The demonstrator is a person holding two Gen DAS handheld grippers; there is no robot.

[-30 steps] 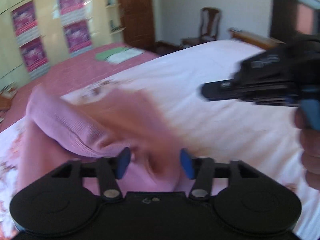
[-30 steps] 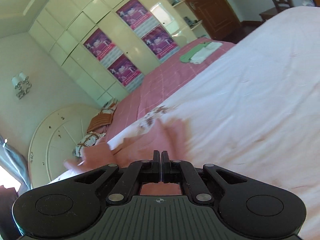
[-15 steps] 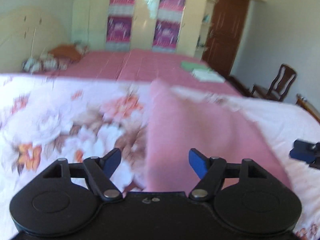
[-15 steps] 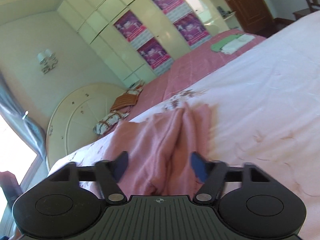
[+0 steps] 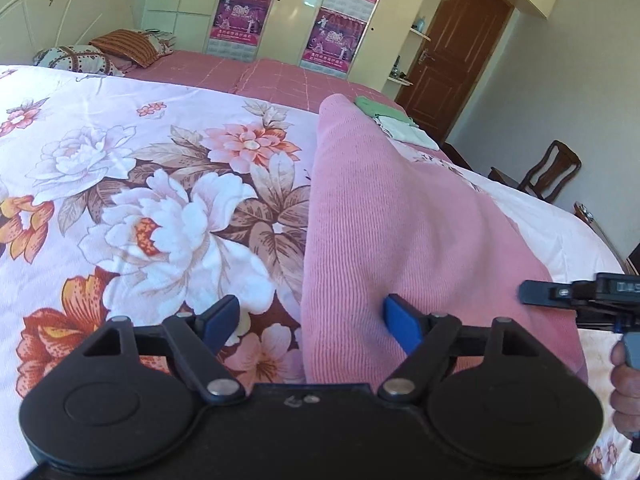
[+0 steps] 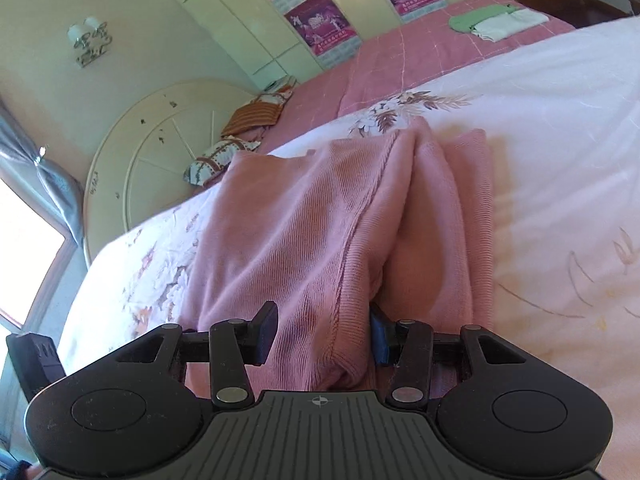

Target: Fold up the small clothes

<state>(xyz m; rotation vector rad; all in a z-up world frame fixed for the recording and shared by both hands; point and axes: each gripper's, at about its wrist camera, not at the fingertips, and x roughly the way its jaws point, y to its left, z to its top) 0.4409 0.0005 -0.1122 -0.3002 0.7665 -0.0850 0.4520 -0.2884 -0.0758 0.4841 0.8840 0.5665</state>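
The pink knit garment (image 5: 400,216) lies folded into a long strip on the bed. You can see fine ribs in the knit. From your right wrist view, the pink knit garment (image 6: 320,220) shows two soft rolls side by side with a deep crease between them, and a flat layer sticks out on the right.

Your left gripper (image 5: 312,320) has its blue pads far apart, and they are opening more. The left edge of the garment sits between them, but the pads do not press on it. The right pad is just beside the cloth.

Your right gripper (image 6: 324,332) has its pads partly apart. A fold of the garment bulges up between them. The right pad is half hidden by the cloth, so you cannot tell for sure if it squeezes.

Your right hand (image 5: 624,392) shows at the edge of the left view, holding its tool.

The garment rests on a flowered quilt (image 5: 140,200) with big white and orange blooms. Past it is a pink checked cover (image 5: 280,76). Small green and white folded clothes (image 6: 496,20) lie on that cover. You can see pillows (image 5: 100,52), a round white headboard (image 6: 160,140), pale cupboards with purple posters (image 5: 244,12), a brown door (image 5: 452,52) and a wooden chair (image 5: 552,172).
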